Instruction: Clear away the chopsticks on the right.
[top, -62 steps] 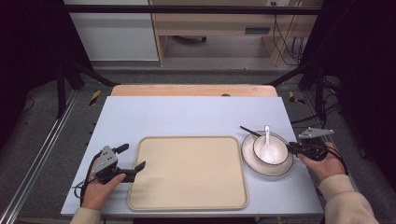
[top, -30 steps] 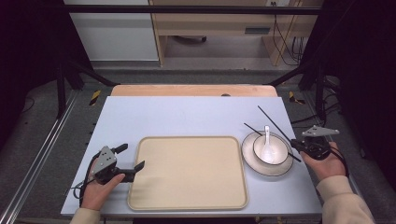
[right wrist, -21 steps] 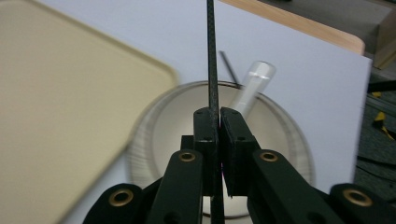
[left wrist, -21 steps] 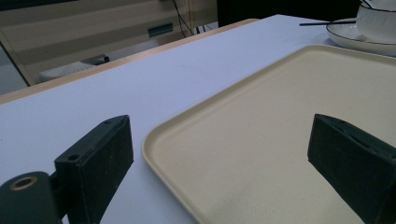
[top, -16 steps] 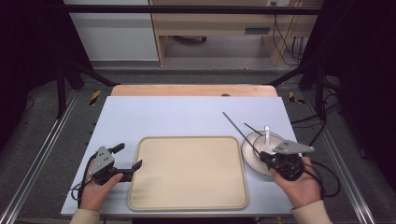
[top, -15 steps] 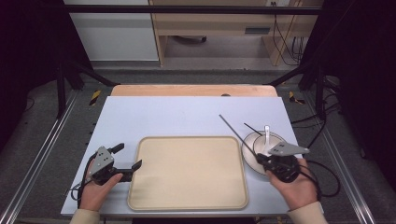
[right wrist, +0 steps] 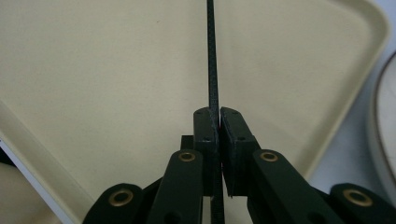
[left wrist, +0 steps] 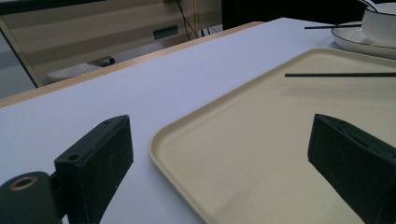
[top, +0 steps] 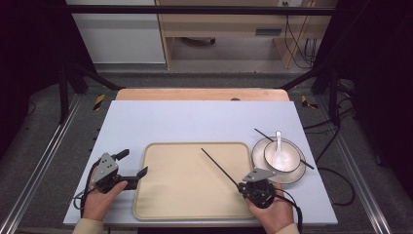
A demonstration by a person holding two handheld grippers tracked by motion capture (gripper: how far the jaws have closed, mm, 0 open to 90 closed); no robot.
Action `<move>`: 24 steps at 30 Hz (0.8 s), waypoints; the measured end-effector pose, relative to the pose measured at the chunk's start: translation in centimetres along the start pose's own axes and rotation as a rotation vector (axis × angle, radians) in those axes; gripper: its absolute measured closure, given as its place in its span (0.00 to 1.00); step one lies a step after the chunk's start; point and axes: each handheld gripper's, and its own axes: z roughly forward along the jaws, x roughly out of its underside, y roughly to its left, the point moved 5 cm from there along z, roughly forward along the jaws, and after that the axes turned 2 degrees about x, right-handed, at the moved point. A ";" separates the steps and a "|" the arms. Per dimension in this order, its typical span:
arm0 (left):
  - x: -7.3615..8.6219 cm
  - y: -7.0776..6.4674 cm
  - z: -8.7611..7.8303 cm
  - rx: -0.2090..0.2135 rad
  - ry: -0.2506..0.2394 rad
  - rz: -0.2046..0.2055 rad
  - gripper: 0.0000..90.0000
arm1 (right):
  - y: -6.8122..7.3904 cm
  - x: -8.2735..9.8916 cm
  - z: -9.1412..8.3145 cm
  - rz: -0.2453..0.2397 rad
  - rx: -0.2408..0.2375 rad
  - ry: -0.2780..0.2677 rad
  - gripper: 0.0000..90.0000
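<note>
Chopstick (right wrist: 213, 70) sits clenched in the right tool (right wrist: 218, 116) above the tray (right wrist: 93, 70); left tool (left wrist: 224, 154) gapes.

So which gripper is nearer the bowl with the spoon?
Right. The right gripper sits just below-left of the bowl, over the tray's right part; the left gripper is beyond the tray's far edge.

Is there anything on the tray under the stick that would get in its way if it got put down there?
No. The right gripper holds the black chopstick over the beige tray, and nothing lies on it. The other chopstick lies across the bowl.
</note>
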 end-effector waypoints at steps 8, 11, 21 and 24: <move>-0.1 0.0 0.0 0.003 0.000 0.005 0.07 | 2.1 -0.2 1.5 -0.006 -0.021 0.025 0.95; -0.1 0.0 0.0 0.006 0.002 0.005 0.07 | 2.7 -0.3 2.3 -0.009 -0.036 0.017 0.90; 0.0 0.0 0.1 0.010 0.004 0.005 0.07 | -1.8 -2.9 -2.9 0.042 0.038 -0.139 0.54; 0.0 0.0 0.2 0.009 0.006 0.006 0.07 | -6.5 -4.1 -6.3 0.072 0.101 -0.232 0.40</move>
